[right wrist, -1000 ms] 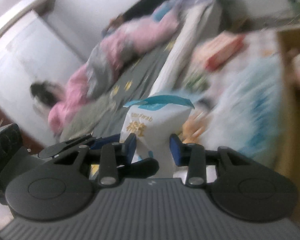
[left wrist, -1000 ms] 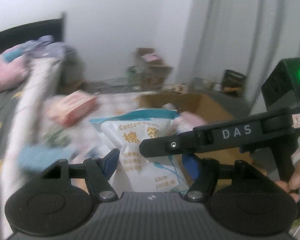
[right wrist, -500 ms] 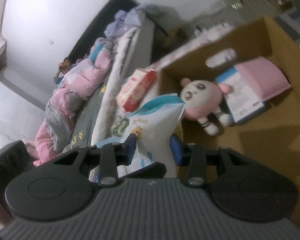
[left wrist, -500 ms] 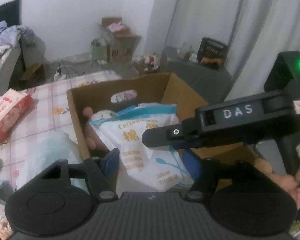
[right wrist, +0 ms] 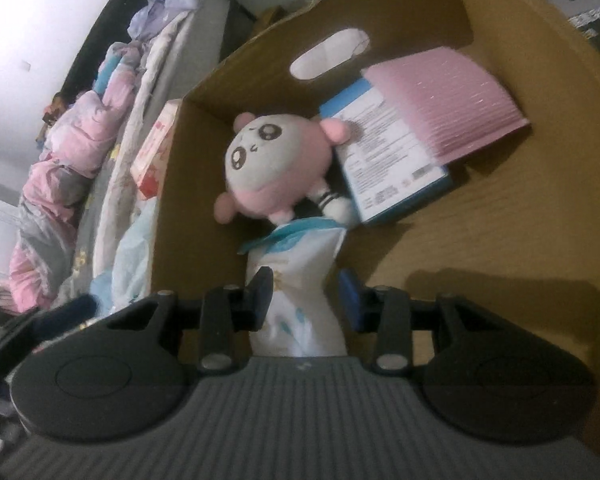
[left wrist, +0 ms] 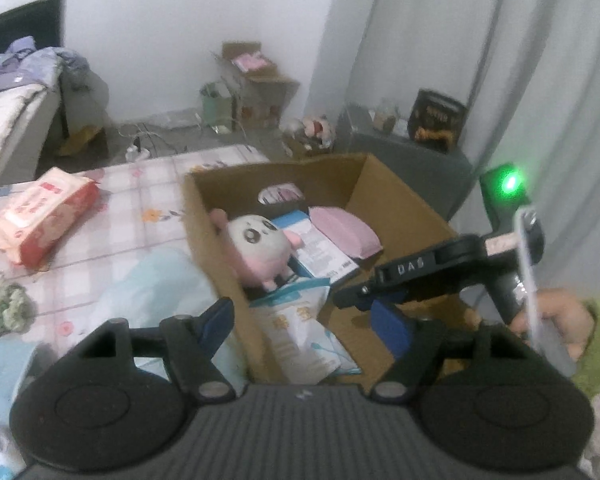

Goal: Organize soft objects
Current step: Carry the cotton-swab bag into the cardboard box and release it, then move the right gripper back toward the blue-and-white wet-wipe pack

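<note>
Right claw [right wrist: 305, 300], nearest: jaws pinching the lower part of a white-and-teal cotton-swab bag [right wrist: 300, 280], pads pressed into its sides so the bag narrows between them. Bag: long axis runs away from the claw, its teal sealed top pointing at the plush; it sits inside the box [right wrist: 520, 248], low against the left wall, whether it touches the floor of the box cannot be told. Left claw [left wrist: 308, 320]: jaws opening, spread on either side of the same bag [left wrist: 300, 332] with clear gaps, pads not touching it; the near left wall of the box [left wrist: 400, 216] passes between its fingers. A hand [left wrist: 560, 316] grips the right tool's handle at the right edge. Just beyond the bag top: round pink-and-white plush [right wrist: 276, 160], face up, feet nearly touching the bag. Beside the plush: blue-and-white printed pack [right wrist: 392, 160], flat, partly under a pink pack [right wrist: 440, 96] that leans toward the far right corner. Far wall of the box has an oval handle cut-out. Left of the box on the checked surface [left wrist: 148, 200]: pale blue wrapped bundle [left wrist: 152, 292], red-and-white tissue pack [left wrist: 36, 220], small green crumpled thing [left wrist: 4, 304]. Farther: bed [left wrist: 12, 92] with heaped bedding, cartons [left wrist: 256, 84] by the wall, grey curtain [left wrist: 500, 60].
</note>
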The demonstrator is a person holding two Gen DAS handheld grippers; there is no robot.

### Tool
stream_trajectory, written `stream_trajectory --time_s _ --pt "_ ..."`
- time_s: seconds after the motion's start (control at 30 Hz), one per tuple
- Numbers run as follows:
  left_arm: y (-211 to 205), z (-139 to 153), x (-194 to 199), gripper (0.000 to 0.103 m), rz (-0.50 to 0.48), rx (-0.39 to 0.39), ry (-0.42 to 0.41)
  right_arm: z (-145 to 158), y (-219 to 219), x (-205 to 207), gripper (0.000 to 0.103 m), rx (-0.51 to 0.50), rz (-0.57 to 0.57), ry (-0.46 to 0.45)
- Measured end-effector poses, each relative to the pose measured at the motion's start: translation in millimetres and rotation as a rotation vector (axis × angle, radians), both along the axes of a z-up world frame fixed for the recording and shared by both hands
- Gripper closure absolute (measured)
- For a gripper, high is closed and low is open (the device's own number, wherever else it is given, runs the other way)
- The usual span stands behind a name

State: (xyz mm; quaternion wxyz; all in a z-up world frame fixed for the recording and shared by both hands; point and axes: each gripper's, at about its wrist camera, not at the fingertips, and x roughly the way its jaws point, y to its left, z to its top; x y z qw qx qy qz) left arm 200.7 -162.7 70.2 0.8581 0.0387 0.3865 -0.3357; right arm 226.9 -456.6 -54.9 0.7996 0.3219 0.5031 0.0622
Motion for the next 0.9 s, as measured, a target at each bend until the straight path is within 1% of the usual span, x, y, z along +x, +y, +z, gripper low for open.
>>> stream_trajectory --time_s 0.13,0.27,0.33,0.4,0.5,0.63,0.73,0.8,0.9 --pt "35.7 5.0 -17.7 0.022 0.062 -0.029 -0.028 -1.2 18.7 0.6 0.066 -0.038 0.053 0.019" --pt "74.7 -4.1 -40.8 0.022 0.149 -0.013 -0.047 -9.1 43.6 3.8 0.066 -0.067 0.119 0.065" --pt "93.1 -9.1 -51.0 0.021 0.196 -0.002 -0.054 -8.1 52.7 3.0 0.066 -0.108 0.129 0.061" --pt "113.2 -14.8 -61.4 0.020 0.246 0.005 -0.048 -0.5 54.2 -0.9 0.066 -0.124 0.125 0.038" --pt "143.1 -20.8 -74.0 0.019 0.306 -0.007 -0.027 15.2 51.1 -11.3 0.066 -0.140 0.104 0.007" --pt "177.5 -25.6 -89.8 0.017 0.385 -0.026 -0.033 42.9 47.5 -30.9 0.062 -0.192 0.082 -0.041" --pt "198.9 -29.9 -98.6 0.017 0.432 -0.051 -0.029 68.2 52.6 -47.5 0.061 -0.226 0.066 -0.104" --pt "209.4 -32.7 -103.1 0.017 0.460 -0.052 -0.033 84.9 61.2 -58.5 0.060 -0.238 0.069 -0.153" --pt "219.6 -38.2 -113.1 0.017 0.493 -0.033 -0.056 106.0 82.8 -71.8 0.059 -0.214 0.100 -0.224"
